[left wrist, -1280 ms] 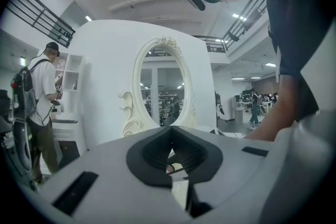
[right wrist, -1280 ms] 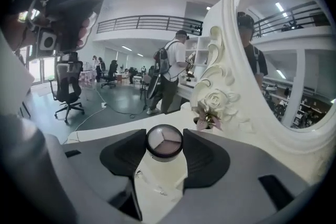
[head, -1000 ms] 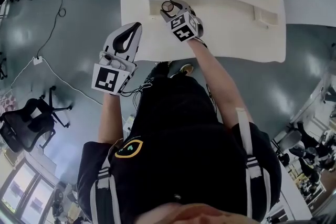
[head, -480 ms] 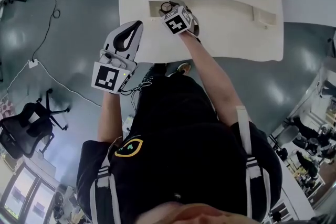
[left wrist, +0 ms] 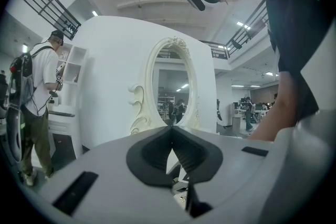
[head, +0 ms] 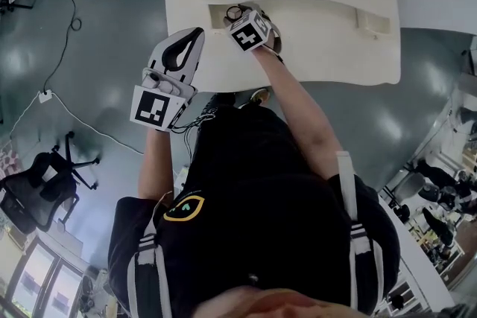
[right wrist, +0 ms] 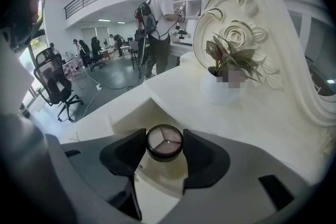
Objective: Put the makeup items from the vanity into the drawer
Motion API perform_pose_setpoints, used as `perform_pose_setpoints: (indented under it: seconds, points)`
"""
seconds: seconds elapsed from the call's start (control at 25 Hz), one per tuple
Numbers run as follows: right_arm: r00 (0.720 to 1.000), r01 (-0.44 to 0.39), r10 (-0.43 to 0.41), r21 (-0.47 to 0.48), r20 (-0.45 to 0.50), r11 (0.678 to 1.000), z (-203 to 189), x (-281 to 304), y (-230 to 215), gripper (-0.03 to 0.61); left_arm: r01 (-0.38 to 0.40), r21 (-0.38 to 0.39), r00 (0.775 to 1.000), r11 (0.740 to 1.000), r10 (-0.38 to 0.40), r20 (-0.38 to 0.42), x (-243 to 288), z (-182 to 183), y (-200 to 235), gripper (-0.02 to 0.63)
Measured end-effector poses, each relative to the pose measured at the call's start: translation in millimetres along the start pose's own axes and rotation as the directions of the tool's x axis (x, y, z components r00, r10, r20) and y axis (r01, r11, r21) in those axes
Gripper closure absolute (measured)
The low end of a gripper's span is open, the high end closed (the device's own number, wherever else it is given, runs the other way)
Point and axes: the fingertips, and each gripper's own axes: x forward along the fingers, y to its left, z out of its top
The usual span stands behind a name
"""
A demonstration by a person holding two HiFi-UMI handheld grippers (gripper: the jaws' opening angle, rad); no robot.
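Right tool [right wrist: 164, 140]: your jaws are set narrow, both pads pressing on the round compact [right wrist: 164, 143].
Compact: it sits at the pad tips, with its three-part face turned up toward you.
Drawer [head: 313, 15]: it is open and lies directly under the compact, at its left end.
Left tool [left wrist: 171, 136]: your jaws are closed together with nothing between them. It hangs off the bench's [head: 313, 59] front left edge, apart from the compact.
Potted plant [right wrist: 231, 63]: it stands on the bench beyond the drawer.
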Motion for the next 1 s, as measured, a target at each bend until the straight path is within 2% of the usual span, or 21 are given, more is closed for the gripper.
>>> perform_pose_setpoints:
  seconds: [0.24, 0.4, 0.52, 0.64, 0.84, 1.0]
  points:
    - [1.0, -0.002, 0.002, -0.012, 0.011, 1.0, 1, -2, 2, 0.334, 0.0, -0.037, 1.0, 0.999, 0.0, 0.004, 5, 8, -1, 0.595]
    - [1.0, 0.006, -0.005, -0.028, 0.029, 1.0, 3, -6, 2, 0.323, 0.005, -0.001, 1.0, 1.0, -0.005, -0.002, 4, 2, 0, 0.595]
    - [0.999, 0.004, -0.002, -0.046, 0.036, 0.999, 4, -10, 4, 0.309, 0.001, -0.024, 1.0, 1.0, -0.001, -0.003, 6, 5, -2, 0.595]
    - [0.998, -0.001, 0.004, -0.051, 0.06, 0.999, 7, -18, 6, 0.298, 0.008, 0.002, 1.0, 1.0, -0.008, -0.001, 7, 1, -3, 0.595]
    - [0.985, 0.009, 0.002, -0.059, 0.173, 0.998, 29, -60, 7, 0.298, 0.01, 0.016, 1.0, 1.0, -0.01, 0.0, 9, 5, -6, 0.595]
    - [0.951, 0.042, -0.015, -0.082, 0.307, 0.996, 56, -117, 3, 0.298, 0.019, 0.037, 1.0, 0.999, -0.019, 0.007, 13, 13, -10, 0.595]
